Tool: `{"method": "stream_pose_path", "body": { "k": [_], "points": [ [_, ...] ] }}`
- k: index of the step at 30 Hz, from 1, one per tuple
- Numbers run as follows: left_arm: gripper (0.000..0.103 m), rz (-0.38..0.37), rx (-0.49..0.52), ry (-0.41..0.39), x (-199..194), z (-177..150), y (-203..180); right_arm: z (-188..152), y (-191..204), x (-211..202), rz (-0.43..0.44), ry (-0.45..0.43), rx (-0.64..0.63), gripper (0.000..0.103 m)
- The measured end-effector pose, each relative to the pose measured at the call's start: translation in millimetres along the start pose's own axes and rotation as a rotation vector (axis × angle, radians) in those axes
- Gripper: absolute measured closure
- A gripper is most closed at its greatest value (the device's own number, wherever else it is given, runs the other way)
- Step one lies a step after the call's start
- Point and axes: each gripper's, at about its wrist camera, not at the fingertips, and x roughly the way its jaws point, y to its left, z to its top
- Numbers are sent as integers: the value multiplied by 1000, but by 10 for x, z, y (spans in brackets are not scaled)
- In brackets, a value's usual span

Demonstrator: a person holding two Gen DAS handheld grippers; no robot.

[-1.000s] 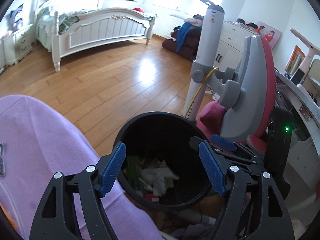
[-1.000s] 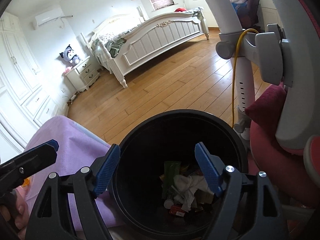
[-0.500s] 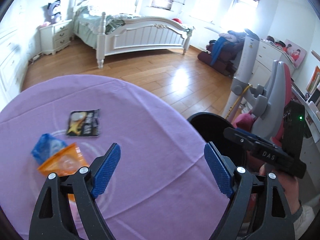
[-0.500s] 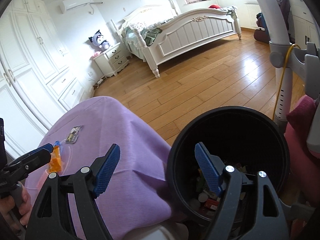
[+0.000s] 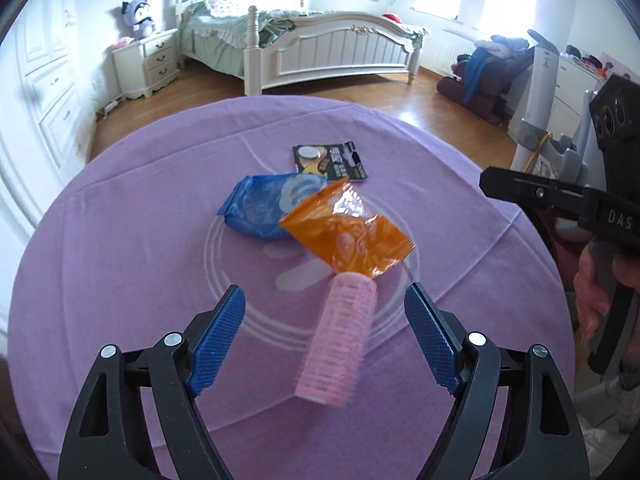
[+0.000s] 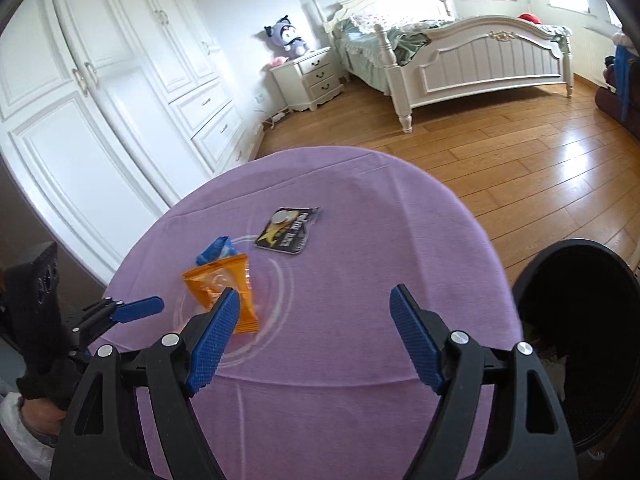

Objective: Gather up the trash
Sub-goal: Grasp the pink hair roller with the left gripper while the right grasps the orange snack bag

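Hovering over the purple table (image 5: pixel 120 240), the left gripper (image 5: pixel 324 336), jaws closing, straddles a pink roller (image 5: pixel 340 344), perhaps untouched; right gripper (image 6: pixel 316 340) gapes empty; orange wrapper (image 5: pixel 348 236) mid-frame, awaiting collection

Round surface (image 5: pixel 120 240) draped in a purple cloth with faint white rings printed near its middle. Lying on that cloth: an orange wrapper (image 5: pixel 348 236) at the centre, partly overlapping a blue wrapper (image 5: pixel 256 208) on its left. Just beyond the orange wrapper, a flat black packet (image 5: pixel 330 162) with yellow print. Touching the orange wrapper's near edge, a pink hair roller (image 5: pixel 340 344) resting on its side.
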Motion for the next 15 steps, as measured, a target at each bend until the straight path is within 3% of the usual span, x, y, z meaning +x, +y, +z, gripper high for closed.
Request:
{"method": "stream_pose_path", "body": {
  "k": [3,7,11,15],
  "points": [
    [32,-1,-3,40,78,-59,92,26,188,160,21,36,-34,26],
    [45,-10,-13,28,55,-90,235,90,366,382,32,85,-76,26],
    [68,-43,-41,20,21,-106,360,129,474,563,22,131,-112,26],
    [72,-39,-60,9,-13,-123,396,113,514,747,7,176,-138,28]
  ]
}}
